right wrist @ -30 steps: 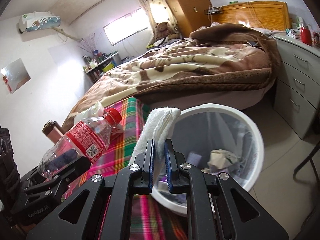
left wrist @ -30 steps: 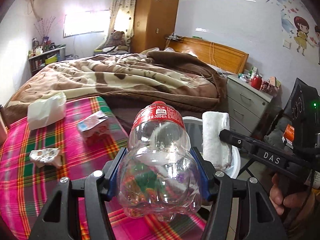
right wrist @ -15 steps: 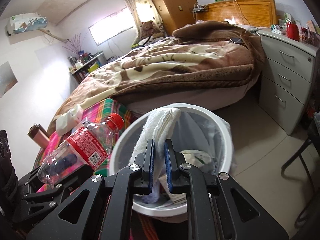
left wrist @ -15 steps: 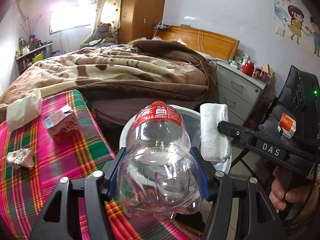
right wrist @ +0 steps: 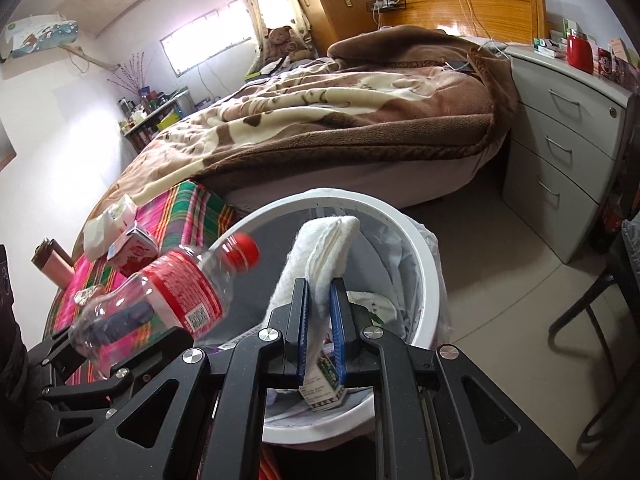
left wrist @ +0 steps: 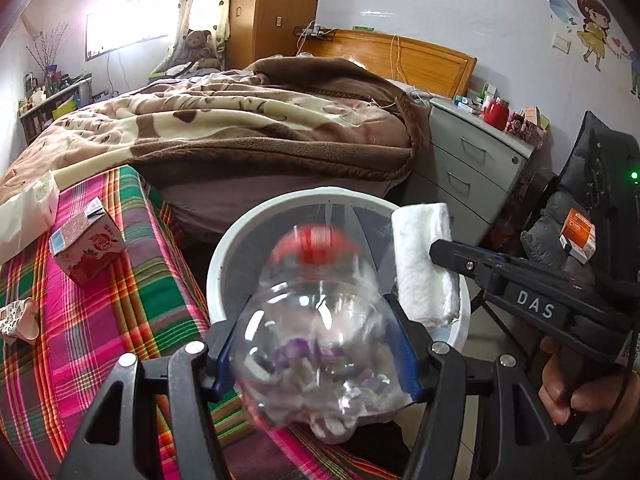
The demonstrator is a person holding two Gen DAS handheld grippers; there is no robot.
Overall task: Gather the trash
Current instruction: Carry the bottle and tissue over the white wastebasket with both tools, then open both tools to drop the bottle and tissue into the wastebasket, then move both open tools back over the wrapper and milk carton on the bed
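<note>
A clear plastic bottle (left wrist: 316, 320) with a red label and cap sits between the jaws of my left gripper (left wrist: 316, 344), blurred and tipping forward over the white trash bin (left wrist: 224, 256). The jaws look spread and the bottle seems to be slipping out; it also shows in the right wrist view (right wrist: 176, 292). My right gripper (right wrist: 319, 300) is shut on a folded white tissue wad (right wrist: 320, 252), held over the bin (right wrist: 424, 256). The tissue also shows in the left wrist view (left wrist: 420, 264). The bin holds several scraps and a small carton (right wrist: 320, 388).
A plaid-covered table (left wrist: 100, 320) at left carries a pink drink carton (left wrist: 86, 244), a crumpled wrapper (left wrist: 16, 316) and a white tissue bag (left wrist: 24, 216). A bed (left wrist: 240, 120) lies behind. A grey drawer unit (left wrist: 472, 160) stands right of it.
Both grippers moved right from the table to over the bin. The left jaws have widened, and the bottle has tilted forward and blurred as it comes loose. The right gripper still clamps the tissue.
</note>
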